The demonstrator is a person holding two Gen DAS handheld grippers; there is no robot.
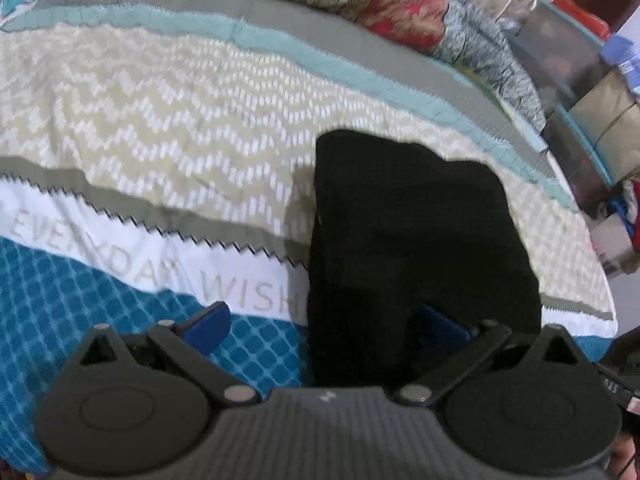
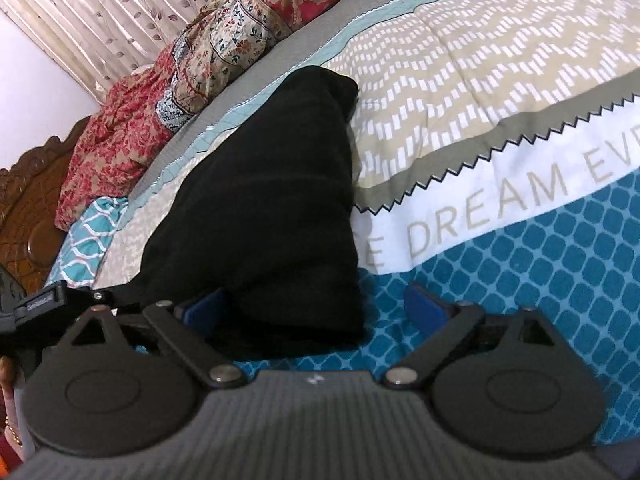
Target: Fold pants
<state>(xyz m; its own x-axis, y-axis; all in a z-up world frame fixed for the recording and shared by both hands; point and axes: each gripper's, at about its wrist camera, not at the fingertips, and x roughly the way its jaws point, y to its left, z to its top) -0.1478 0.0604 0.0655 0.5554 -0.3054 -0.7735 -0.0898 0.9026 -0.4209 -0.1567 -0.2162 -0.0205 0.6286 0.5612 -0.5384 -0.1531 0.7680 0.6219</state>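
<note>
The black pants [image 1: 408, 232] lie as a folded, elongated bundle on the patterned bedspread [image 1: 160, 120]. My left gripper [image 1: 324, 326] is open just above the bundle's near end. Its right blue pad [image 1: 440, 326] sits against the dark cloth, and its left blue pad [image 1: 208, 326] stands apart over the blue checks. In the right wrist view the pants [image 2: 260, 200] stretch away from me. My right gripper [image 2: 316, 306] is open at their near end. Here the left pad [image 2: 208, 308] is beside the cloth, and the right pad [image 2: 424, 304] is clear of it.
A crumpled floral quilt [image 2: 132, 128] is heaped along the bed's far edge, below a leaf-print curtain [image 2: 100, 20]. A carved wooden headboard [image 2: 28, 208] stands at the left. Stacked boxes and shelves [image 1: 592, 112] line the bed's right side.
</note>
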